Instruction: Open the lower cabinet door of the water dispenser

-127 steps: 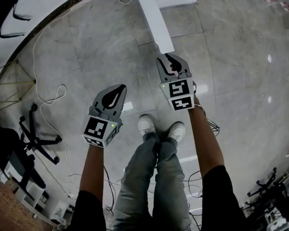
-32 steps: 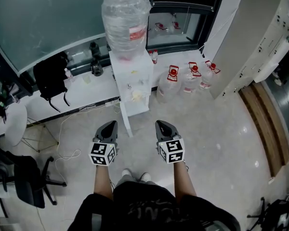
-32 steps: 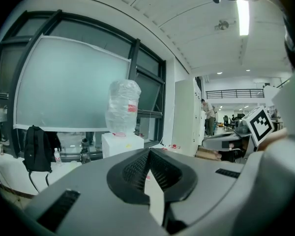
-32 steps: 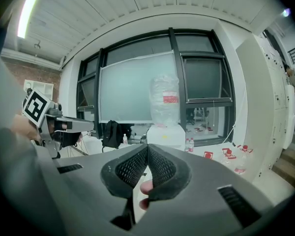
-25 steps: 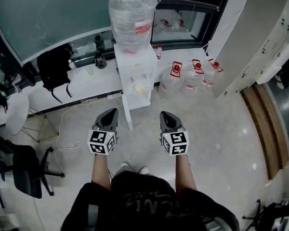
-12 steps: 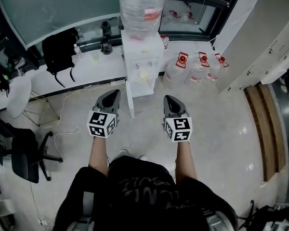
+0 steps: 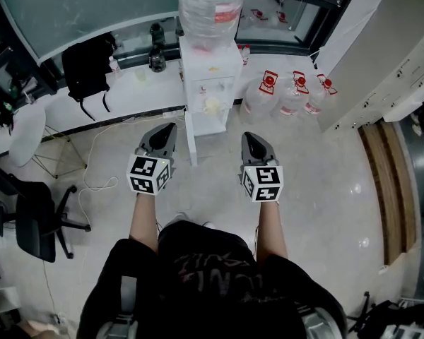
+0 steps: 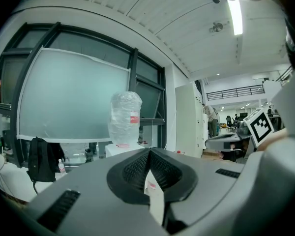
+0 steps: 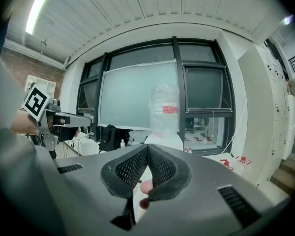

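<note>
The white water dispenser [image 7: 210,83] stands against the window ledge with a clear bottle [image 7: 210,6] on top. Its lower cabinet door [image 7: 191,141] is swung out toward me, edge-on as a thin white panel. My left gripper [image 7: 169,128] hovers just left of that door, shut and empty. Right of the door, my right gripper [image 7: 248,136] is also shut and empty. Neither touches the door. Past the shut pads in the left gripper view [image 8: 148,150] I see the bottle [image 8: 126,116]. Beyond the right gripper [image 9: 147,146] the dispenser [image 9: 164,137] shows.
Three water jugs [image 7: 290,94] stand on the floor right of the dispenser. A tall white locker cabinet [image 7: 389,41] fills the right side. A black backpack [image 7: 85,66] leans on the ledge, a cable [image 7: 99,182] trails over the floor, and an office chair [image 7: 35,217] stands at left.
Five seconds ago the head view showed the floor, with the right gripper at the open door's end. Since then it has pulled back. Over the last second both grippers stayed shut and nearly still.
</note>
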### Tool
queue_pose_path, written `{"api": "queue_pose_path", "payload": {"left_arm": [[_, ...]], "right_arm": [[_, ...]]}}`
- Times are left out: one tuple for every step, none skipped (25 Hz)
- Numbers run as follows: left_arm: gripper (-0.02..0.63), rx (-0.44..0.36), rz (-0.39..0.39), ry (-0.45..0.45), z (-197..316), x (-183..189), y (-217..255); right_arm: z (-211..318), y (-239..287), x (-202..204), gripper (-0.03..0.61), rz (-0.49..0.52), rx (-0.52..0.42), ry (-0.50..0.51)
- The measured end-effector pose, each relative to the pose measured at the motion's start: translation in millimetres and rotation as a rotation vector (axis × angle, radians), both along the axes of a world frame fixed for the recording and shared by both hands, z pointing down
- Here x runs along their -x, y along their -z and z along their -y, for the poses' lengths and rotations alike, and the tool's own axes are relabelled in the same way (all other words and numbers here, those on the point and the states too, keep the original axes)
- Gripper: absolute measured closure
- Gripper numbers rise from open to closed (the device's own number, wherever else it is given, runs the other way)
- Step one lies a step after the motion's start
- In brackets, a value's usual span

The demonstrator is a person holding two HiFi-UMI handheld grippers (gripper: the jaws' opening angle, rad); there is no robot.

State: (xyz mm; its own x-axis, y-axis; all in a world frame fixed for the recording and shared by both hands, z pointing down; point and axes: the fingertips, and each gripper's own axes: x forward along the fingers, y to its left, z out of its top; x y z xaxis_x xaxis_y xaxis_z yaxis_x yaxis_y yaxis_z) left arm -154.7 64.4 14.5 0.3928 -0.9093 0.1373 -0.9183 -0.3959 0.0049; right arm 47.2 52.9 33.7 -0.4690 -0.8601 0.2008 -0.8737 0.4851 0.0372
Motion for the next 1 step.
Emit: {"api": "queue_pose_path", "payload": {"left_arm": [[0.604,0.003,0.001,0.001,-0.1,0.1,-0.5]], "right_arm": [[-0.1,0.1,-1.0,0.566,0.001,0.0,-0.002]]}}
